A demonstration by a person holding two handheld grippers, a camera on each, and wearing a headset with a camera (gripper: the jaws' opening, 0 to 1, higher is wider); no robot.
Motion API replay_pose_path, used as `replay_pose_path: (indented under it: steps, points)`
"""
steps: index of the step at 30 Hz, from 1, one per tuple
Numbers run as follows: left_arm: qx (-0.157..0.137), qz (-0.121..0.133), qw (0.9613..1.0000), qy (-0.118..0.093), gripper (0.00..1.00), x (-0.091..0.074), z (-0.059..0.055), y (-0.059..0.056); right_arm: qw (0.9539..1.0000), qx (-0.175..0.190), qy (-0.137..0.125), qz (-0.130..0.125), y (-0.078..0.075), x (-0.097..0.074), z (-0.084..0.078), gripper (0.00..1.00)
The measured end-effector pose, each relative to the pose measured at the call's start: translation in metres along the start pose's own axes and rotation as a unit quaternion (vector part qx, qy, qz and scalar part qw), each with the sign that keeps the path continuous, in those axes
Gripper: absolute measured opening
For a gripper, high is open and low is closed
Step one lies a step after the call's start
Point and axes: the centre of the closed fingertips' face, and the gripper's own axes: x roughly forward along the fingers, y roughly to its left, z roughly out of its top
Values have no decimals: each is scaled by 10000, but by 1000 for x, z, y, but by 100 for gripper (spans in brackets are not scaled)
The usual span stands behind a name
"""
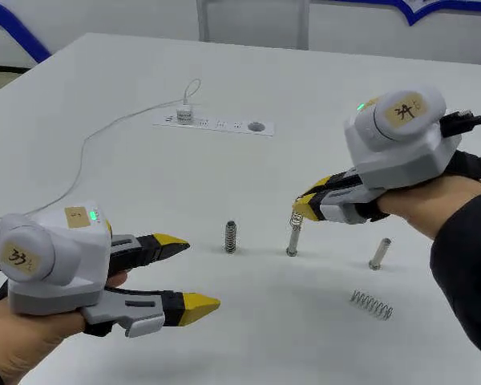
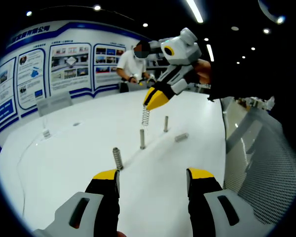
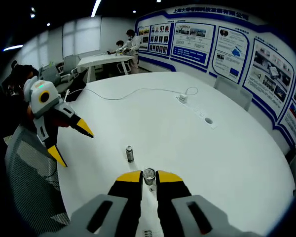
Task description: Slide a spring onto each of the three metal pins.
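Right gripper (image 1: 306, 210) pinches a spring (image 1: 296, 219) over the middle pin (image 1: 293, 242); probably light and squashy, so hold upper coils gently; left gripper (image 1: 191, 271) gapes, empty.

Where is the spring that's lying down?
In the head view the loose spring lies flat on the white table, at the lower right, just on the near side of the bare pin.
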Motion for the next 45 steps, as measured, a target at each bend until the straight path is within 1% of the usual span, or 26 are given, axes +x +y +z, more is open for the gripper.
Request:
replay_pose_path:
  steps: [6,10,16,22,31,45]
  points:
    - [-25,13,10000,-9,56,0,0,1,10000,54,21,-18,-5,3,-2,12]
    - [-36,13,10000,-12,56,0,0,1,9999,101,68,-13,-7,7,-6,12]
    - [-62,11,10000,-12,57,0,0,0,9998,190,111,9,-10,13,-10,12]
    - [-106,34,9999,-18,56,0,-1,2,9996,200,181,-2,-12,18,-15,12]
    - [-125,34,9999,4,56,0,-3,2,9994,271,209,29,-15,25,-19,12]
    - [-151,67,9999,44,56,0,-5,3,9984,432,356,107,-15,43,-38,12]
